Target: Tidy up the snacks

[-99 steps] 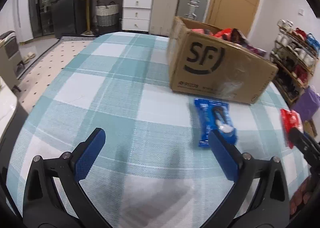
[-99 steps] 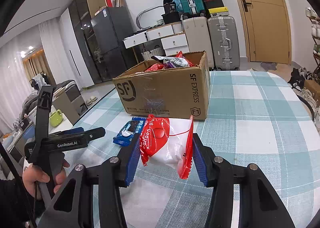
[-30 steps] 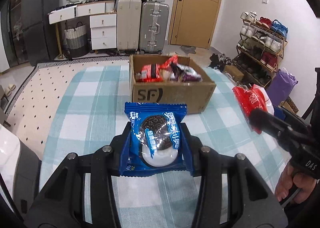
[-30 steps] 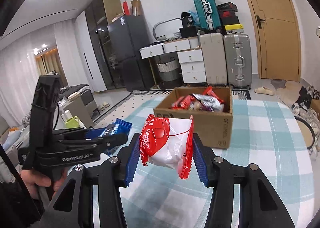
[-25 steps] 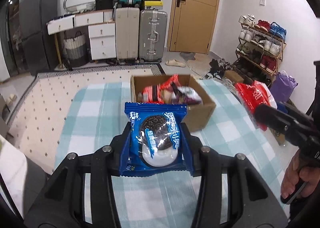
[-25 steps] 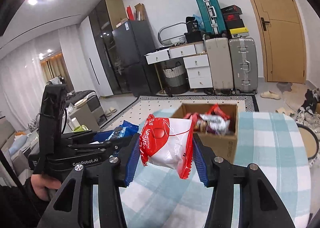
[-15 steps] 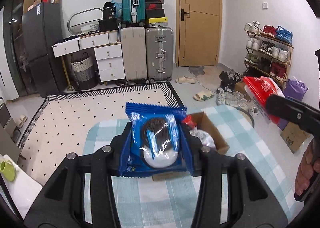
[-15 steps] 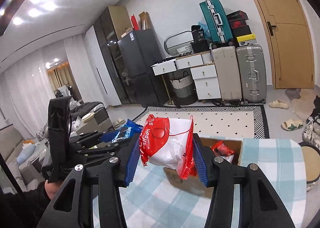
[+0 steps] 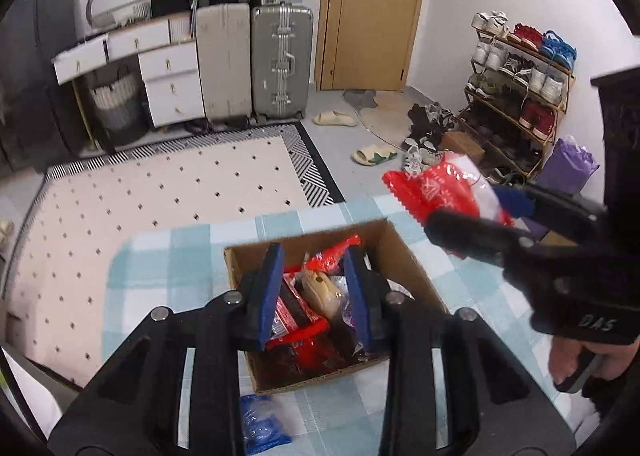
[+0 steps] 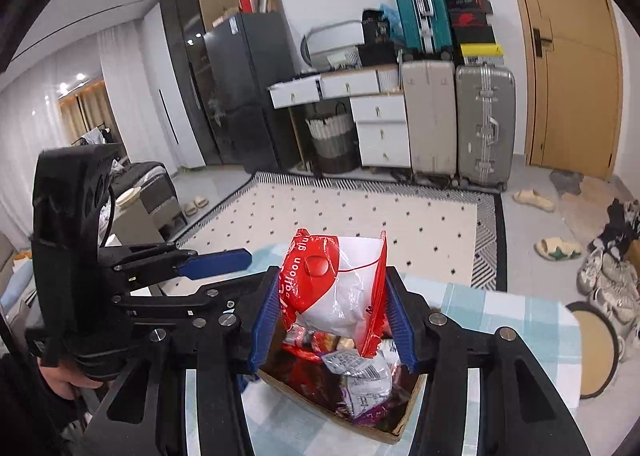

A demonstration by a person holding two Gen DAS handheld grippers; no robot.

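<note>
My left gripper [image 9: 314, 292] is open and empty, high above the open cardboard box [image 9: 404, 256], which holds several snack packets [image 9: 316, 296]. The blue cookie packet [image 9: 260, 424] lies on the checked tablecloth just in front of the box, outside it. My right gripper [image 10: 332, 312] is shut on a red and white snack bag [image 10: 340, 292] and holds it above the box [image 10: 396, 424]. The bag also shows in the left wrist view [image 9: 440, 187], right of the box. The left gripper shows at the left of the right wrist view [image 10: 216, 258].
The teal checked table [image 9: 160, 256] ends just behind the box. Beyond it lie a dotted rug [image 9: 160, 183], suitcases [image 9: 280, 59], white drawers [image 9: 168, 83] and a shoe rack [image 9: 520, 87] at the right.
My left gripper has opened and let go of the blue cookie packet, which now lies on the table in front of the box. Both grippers have tipped down over the box.
</note>
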